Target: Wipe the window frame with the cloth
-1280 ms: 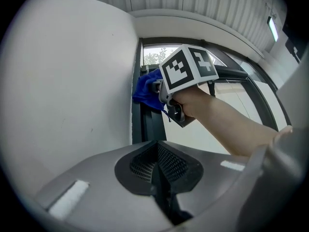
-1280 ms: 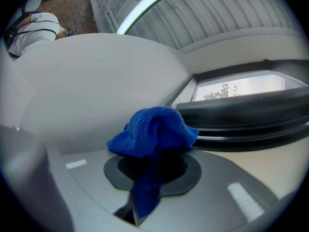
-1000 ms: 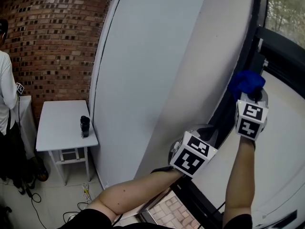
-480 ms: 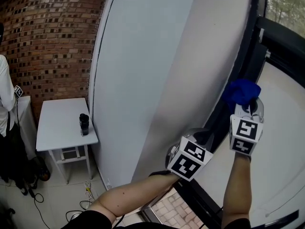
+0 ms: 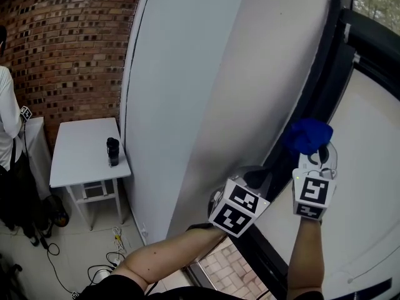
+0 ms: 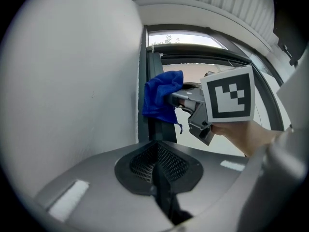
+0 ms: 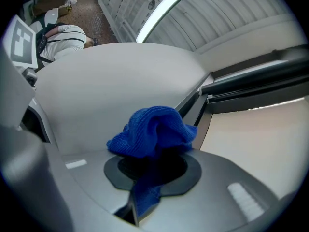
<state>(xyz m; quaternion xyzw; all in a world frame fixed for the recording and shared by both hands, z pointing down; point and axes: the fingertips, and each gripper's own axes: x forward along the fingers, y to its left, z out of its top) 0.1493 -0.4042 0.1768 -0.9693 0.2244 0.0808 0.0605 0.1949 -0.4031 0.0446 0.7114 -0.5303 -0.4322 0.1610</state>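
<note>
Two grippers, one cloth, one window frame.

My right gripper [image 5: 314,158] is clamped on the single blue cloth [image 5: 305,136]. In the right gripper view the cloth is a crumpled knitted or terry wad bulging above the jaws, with one strip trailing down between them. In the left gripper view the wad is pressed against the window frame [image 5: 326,74], a dark, smooth, straight bar that runs between the pale wall panel [image 5: 187,74] and the light pane.

My left gripper [image 5: 253,179] is clenched with nothing in it. In its own view the two dark jaws meet in one seam before a round mesh recess. It rests low along the same frame, below the cloth and just beside my right gripper.

Each gripper carries one marker cube [image 5: 237,208], white with black squares, so there are two cubes in all. Two bare forearms reach up from the lower edge.

At the left stands one brick wall [image 5: 69,49], rough and red-brown. Before it is one small white table [image 5: 81,167] with a flat rectangular top. One dark cylindrical bottle [image 5: 112,151] stands upright on it. One person [image 5: 7,124] in a white top is at the far left edge.
</note>
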